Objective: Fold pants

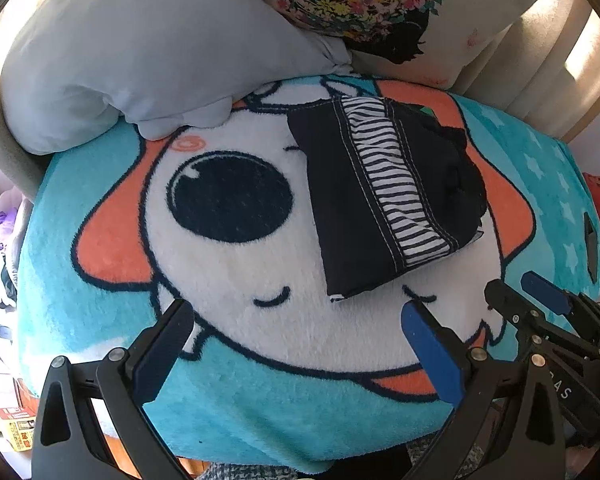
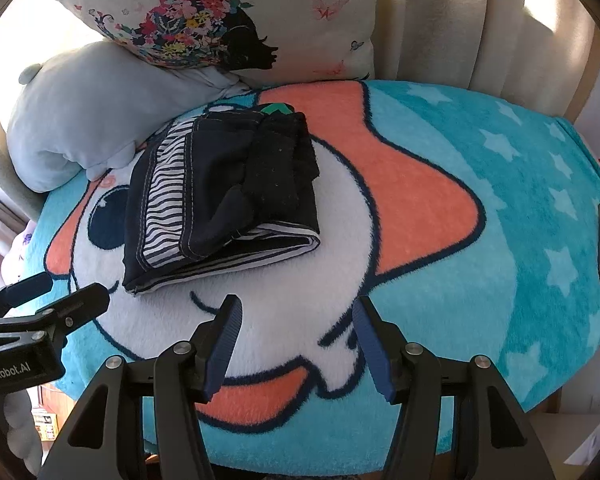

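On a cartoon-print blanket [image 2: 440, 184], folded dark pants [image 2: 224, 196] were seen lying just beyond the left gripper [image 1: 296, 344] and right gripper [image 2: 296, 344], whose jaws were spread wide and empty.

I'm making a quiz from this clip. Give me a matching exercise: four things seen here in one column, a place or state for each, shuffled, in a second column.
Things:
1. pants
2. floral cushion
3. pale blue plush pillow
4. left tool

Places or states:
A. open, holding nothing
B. folded, lying on the blanket
C. leaning at the back, partly over the pale pillow
D. back left of the pants

Pairs: 1-B, 2-C, 3-D, 4-A
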`<state>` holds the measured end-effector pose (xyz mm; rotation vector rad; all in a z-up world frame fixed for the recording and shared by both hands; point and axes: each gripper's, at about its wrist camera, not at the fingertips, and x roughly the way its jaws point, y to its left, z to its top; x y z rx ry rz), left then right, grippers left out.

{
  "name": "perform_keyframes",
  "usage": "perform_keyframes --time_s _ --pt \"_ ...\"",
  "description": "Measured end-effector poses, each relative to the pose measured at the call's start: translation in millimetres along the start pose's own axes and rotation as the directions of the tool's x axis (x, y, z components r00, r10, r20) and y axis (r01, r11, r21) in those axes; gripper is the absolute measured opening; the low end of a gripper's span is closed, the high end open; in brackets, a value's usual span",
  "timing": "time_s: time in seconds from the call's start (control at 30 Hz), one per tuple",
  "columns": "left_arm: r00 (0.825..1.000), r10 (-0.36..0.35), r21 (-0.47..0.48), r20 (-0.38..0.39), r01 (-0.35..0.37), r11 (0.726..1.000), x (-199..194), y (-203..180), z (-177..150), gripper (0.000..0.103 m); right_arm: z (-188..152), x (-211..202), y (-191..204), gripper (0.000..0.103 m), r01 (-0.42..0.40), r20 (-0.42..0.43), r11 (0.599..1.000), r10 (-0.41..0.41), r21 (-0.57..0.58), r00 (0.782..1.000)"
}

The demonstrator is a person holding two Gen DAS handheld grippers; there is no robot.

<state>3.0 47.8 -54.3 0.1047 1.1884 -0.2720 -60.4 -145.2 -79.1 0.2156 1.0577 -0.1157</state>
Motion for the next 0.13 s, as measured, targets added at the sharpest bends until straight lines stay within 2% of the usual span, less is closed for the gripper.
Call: perform_keyframes --time_s 0.13 --pt "1.000 0.005 0.003 -0.016 -0.005 1.000 3.6 0.5 0.0 0.103 1.7 2.5 3.5 0.063 -0.003 -0.004 1.000 0.003 -0.012 1.000"
